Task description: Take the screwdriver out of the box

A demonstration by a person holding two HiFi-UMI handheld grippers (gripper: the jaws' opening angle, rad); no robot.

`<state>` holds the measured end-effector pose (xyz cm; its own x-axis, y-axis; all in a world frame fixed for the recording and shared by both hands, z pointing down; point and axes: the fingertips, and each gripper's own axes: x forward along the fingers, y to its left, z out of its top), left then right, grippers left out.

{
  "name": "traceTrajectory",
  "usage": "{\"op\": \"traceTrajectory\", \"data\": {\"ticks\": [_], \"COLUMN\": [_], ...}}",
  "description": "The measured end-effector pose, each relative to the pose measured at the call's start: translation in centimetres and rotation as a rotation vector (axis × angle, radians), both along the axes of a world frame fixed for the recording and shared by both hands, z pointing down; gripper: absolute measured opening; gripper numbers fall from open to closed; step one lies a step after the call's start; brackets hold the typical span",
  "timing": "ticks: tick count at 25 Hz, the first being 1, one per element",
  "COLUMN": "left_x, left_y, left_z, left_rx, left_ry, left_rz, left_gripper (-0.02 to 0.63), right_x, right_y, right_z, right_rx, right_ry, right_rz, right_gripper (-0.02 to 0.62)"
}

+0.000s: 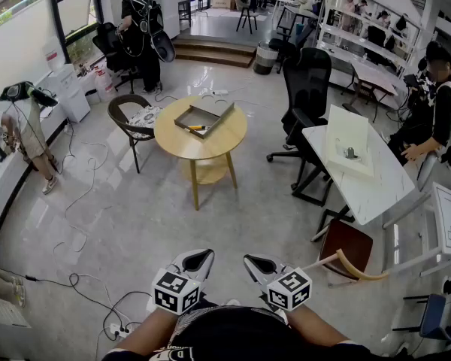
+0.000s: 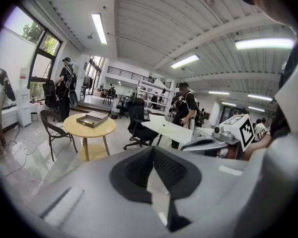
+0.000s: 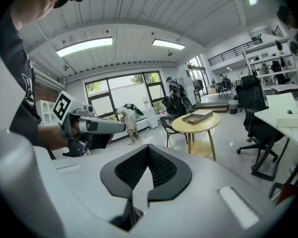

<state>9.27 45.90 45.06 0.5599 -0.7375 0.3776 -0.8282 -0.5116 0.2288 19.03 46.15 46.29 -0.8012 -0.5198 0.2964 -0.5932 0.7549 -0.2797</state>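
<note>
Your left gripper (image 1: 198, 260): it sits low at the near edge of the head view, just left of centre. In its own view (image 2: 153, 150) the tongs are pressed together with nothing between them.
Your right gripper (image 1: 259, 265): it is just beside the left one and level with it. In its own view (image 3: 148, 150) the tongs also meet at the tips and pinch nothing.
Person by the window (image 1: 22, 126): you see them bent forward at the far left, well apart from you.
Cables (image 1: 83, 194): they trail loosely over the pale floor on your left.
Brown chair (image 1: 128, 119): it stands just beside the left edge of the round table.
Round table (image 1: 173, 138): it is a wooden table across the floor from you, well apart from both grippers.
Box (image 1: 204, 117): it is a shallow open box resting on the round table, with its lid tilted up on the right.
Screwdriver (image 1: 196, 128): you can see its yellow handle lying inside the box, untouched.
Office chair (image 1: 308, 81): it is black and stands right of the round table.
White table (image 1: 361, 194): it is further right, behind the office chair.
Seated person (image 1: 436, 104): they sit at the far right.
</note>
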Motion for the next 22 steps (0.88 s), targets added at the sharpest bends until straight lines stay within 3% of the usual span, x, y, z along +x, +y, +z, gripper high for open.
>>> {"op": "traceTrajectory", "data": {"ticks": [22], "left_x": [-0.3], "left_y": [-0.11], "left_z": [0.38], "left_rx": [-0.012], "left_ry": [-0.004], "left_rz": [-0.003], "left_gripper": [0.06], "right_x": [-0.82], "right_y": [0.49], "right_z": [0.7], "right_rx": [-0.019], "right_ry": [0.005], "right_rz": [-0.023], "right_gripper": [-0.002]}}
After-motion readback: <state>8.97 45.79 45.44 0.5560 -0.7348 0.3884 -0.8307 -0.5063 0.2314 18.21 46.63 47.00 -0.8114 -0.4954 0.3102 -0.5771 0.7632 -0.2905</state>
